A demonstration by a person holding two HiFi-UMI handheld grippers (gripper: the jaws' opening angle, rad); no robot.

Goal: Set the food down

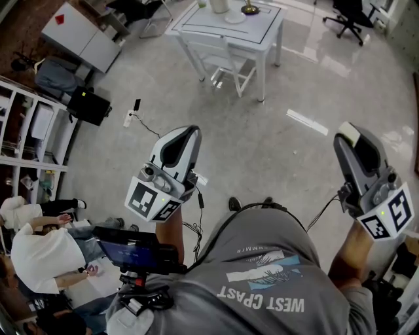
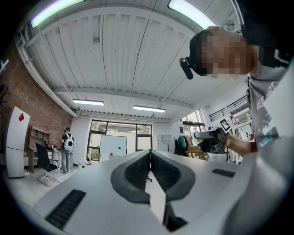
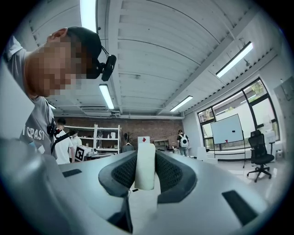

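My right gripper (image 1: 352,145) is clamped on a food block (image 3: 145,167), a smooth, pale cream bar with flat sides and squared edges. It sits between the dark ribbed pads and reaches just past their tips. My left gripper (image 2: 150,155) has its jaws pressed together with nothing in them. I hold both out in front of my grey T-shirt (image 1: 262,281), well above a polished grey concrete floor (image 1: 275,144). A power strip (image 1: 129,118) with its cable lies on the floor to the left, and white shelves (image 1: 23,141) line that edge. Farther off stand a white table (image 1: 262,27), a white chair (image 1: 219,62) tucked under it, and a black office chair (image 1: 350,19). The bar's long axis runs along the jaws, pointing level and away from me.
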